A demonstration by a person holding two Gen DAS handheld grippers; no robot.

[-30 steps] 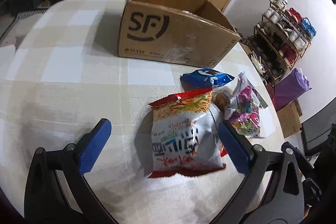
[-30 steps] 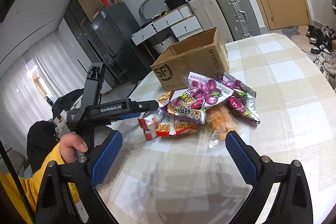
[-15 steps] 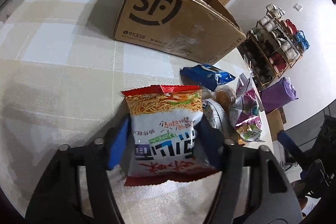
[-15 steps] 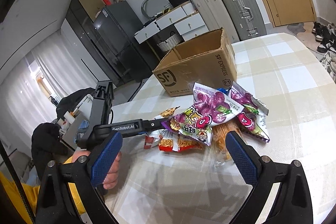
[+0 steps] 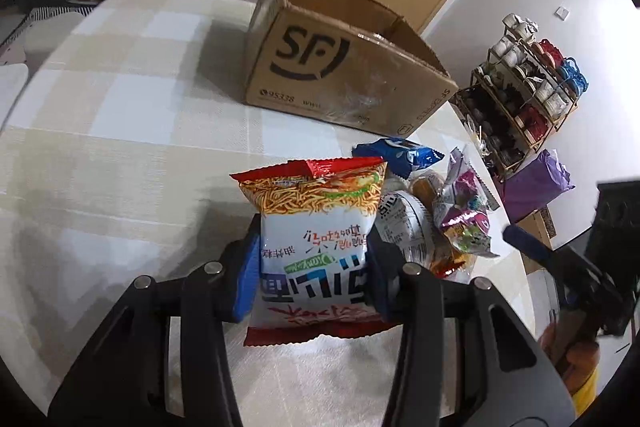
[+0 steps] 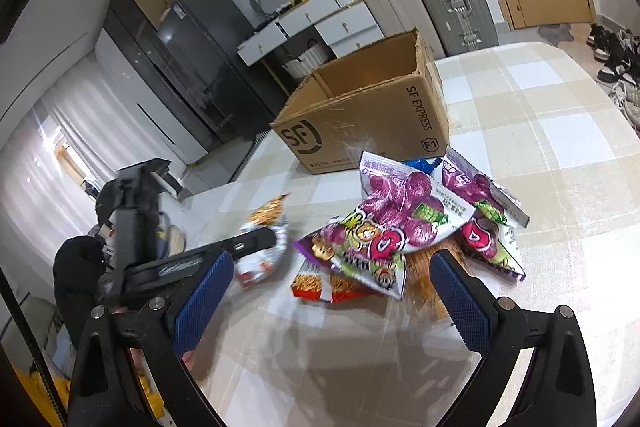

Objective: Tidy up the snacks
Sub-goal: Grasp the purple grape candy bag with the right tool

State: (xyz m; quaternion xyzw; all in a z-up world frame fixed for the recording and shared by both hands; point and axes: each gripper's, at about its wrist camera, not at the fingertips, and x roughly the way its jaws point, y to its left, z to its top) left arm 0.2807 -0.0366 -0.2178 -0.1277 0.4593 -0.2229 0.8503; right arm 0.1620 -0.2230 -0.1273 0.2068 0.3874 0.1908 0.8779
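- My left gripper (image 5: 312,267) has its blue-padded jaws closing on the white and red crinkly noodle-snack bag (image 5: 316,243); the pads press into both sides of the bag's lower half, so the bag is pinched between them.
- That bag sits upside down to my camera, its red sealed edge and noodle picture at the far end, pointing toward the open brown cardboard box with the black SF logo (image 5: 344,67).
- I cannot tell from the left wrist view whether the bag's bottom edge still touches the beige and white checked tablecloth (image 5: 120,107).
- Just right of the held bag lies the rest of the heap: a blue foil packet (image 5: 400,155), a white wrapper with small print (image 5: 404,223), and a purple and silver snack bag (image 5: 464,207).
- My right gripper (image 6: 332,299) stands wide open with nothing between its blue pads, hovering over the tablecloth on the near side of the heap.
- From the right wrist view, two purple bags overlap on top of the pile (image 6: 404,223), near the box's front corner, with an orange-red noodle bag (image 6: 320,285) poking out underneath.
- The left gripper and its bag look blurred in that view, at the pile's left edge.
- The box stands upright, flaps open, beyond the snacks.
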